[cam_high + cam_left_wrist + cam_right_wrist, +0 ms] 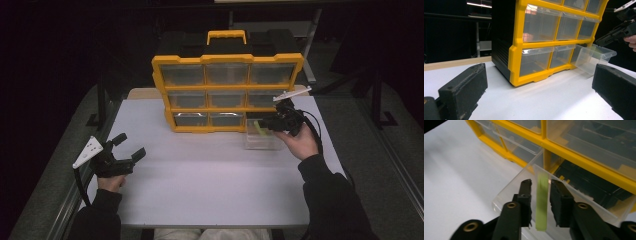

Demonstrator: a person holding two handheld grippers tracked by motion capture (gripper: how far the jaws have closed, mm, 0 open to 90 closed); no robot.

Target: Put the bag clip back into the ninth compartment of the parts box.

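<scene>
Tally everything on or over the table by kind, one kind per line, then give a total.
Yellow organizer cabinet: 1
Clear drawers seated in the cabinet: 8
Clear drawer pulled out onto the table: 1
Green strip, between the right gripper's slightly parted jaws: 1
Grippers, counting the left gripper: 2
Total: 13
</scene>
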